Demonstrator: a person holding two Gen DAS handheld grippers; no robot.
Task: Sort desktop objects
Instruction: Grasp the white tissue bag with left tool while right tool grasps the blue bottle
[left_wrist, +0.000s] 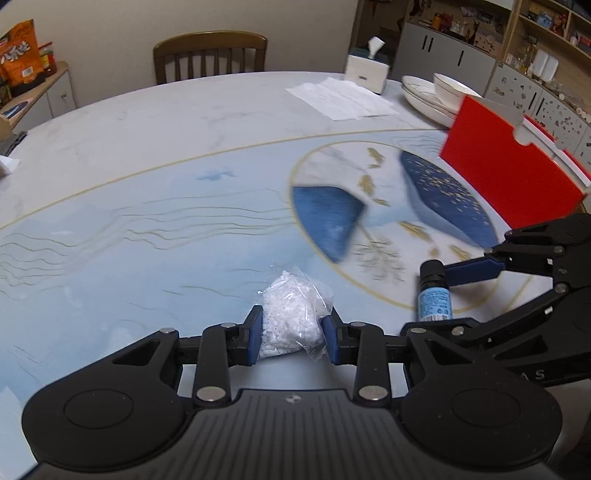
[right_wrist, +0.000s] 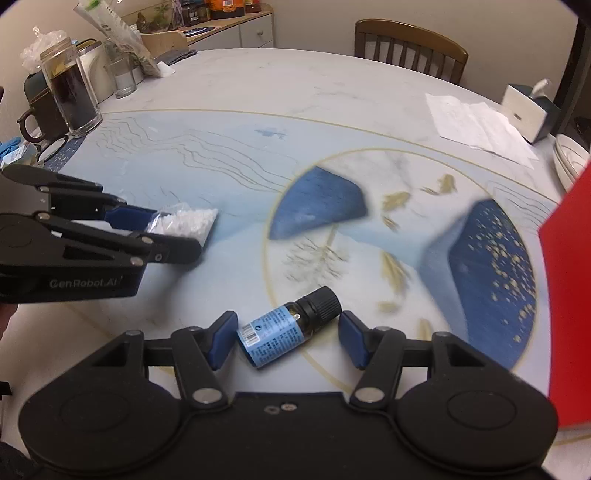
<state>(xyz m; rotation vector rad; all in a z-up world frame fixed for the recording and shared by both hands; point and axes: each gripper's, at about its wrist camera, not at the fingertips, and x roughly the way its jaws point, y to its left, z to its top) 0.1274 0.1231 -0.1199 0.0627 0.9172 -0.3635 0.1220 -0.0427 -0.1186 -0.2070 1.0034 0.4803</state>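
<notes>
The bag of white beads (left_wrist: 291, 317), pinched by the left gripper (left_wrist: 292, 332) at 6 o'clock in its view, could slip because the loose plastic offers little purchase. The small bottle (right_wrist: 288, 328) lies on the table (right_wrist: 295, 92) between the spread, untouching fingers of the right gripper (right_wrist: 286, 341). Its long axis runs diagonally, cap toward 2 o'clock, so a closing squeeze may roll or pivot it away.

Table (right_wrist: 258, 85) (marbled): bottle (right_wrist: 284, 328), papers (right_wrist: 480, 125).
</notes>
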